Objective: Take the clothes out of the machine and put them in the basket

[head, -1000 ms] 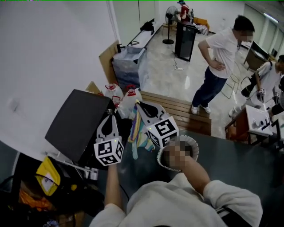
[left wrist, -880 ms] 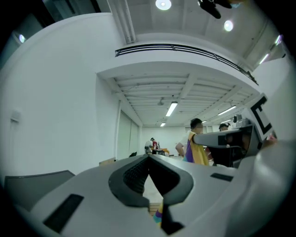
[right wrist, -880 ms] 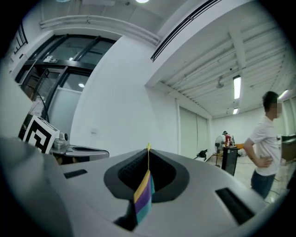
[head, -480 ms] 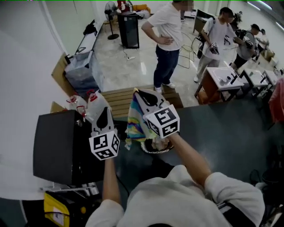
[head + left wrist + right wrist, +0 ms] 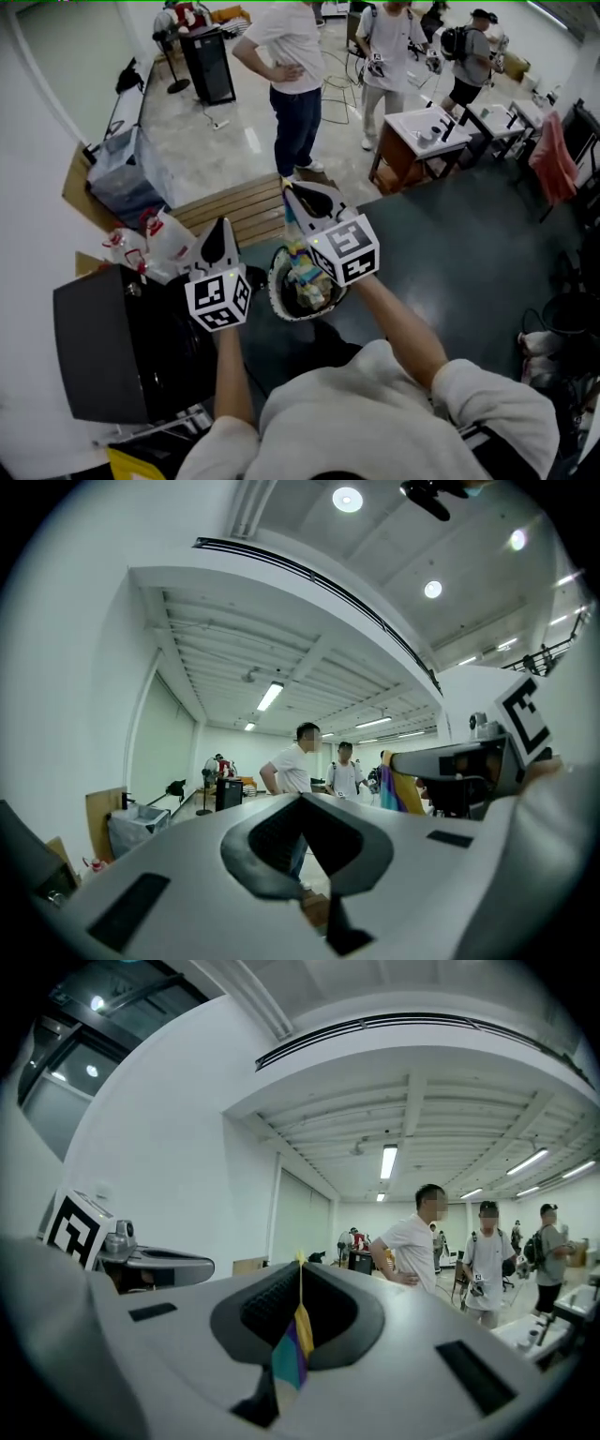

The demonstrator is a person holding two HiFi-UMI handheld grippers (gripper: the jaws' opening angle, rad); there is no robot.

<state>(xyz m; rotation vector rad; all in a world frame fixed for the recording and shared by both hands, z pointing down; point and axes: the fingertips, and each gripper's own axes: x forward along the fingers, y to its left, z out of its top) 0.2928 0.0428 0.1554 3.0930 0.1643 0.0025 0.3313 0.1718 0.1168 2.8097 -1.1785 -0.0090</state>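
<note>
My right gripper (image 5: 288, 187) is shut on a striped, many-coloured cloth (image 5: 302, 266). The cloth hangs down from its jaws into a round white-rimmed basket (image 5: 275, 284) on the dark floor. In the right gripper view, a strip of the cloth (image 5: 295, 1349) shows pinched between the closed jaws (image 5: 301, 1266). My left gripper (image 5: 223, 227) is held level just left of the basket, shut and holding nothing (image 5: 302, 799). The black machine (image 5: 117, 342) stands at lower left, beside the left arm. In the left gripper view, the cloth (image 5: 399, 791) hangs under the right gripper.
A wooden pallet (image 5: 234, 210) lies just beyond the basket, with plastic bottles and bags (image 5: 150, 246) at its left end. A lined bin (image 5: 117, 178) stands against the left wall. Several people (image 5: 292, 75) stand by a small desk (image 5: 412, 136). A black bin (image 5: 567, 323) is at right.
Both grippers have swung to the right, away from the machine, carrying the cloth. The cloth now hangs over the basket with its lower end inside.
</note>
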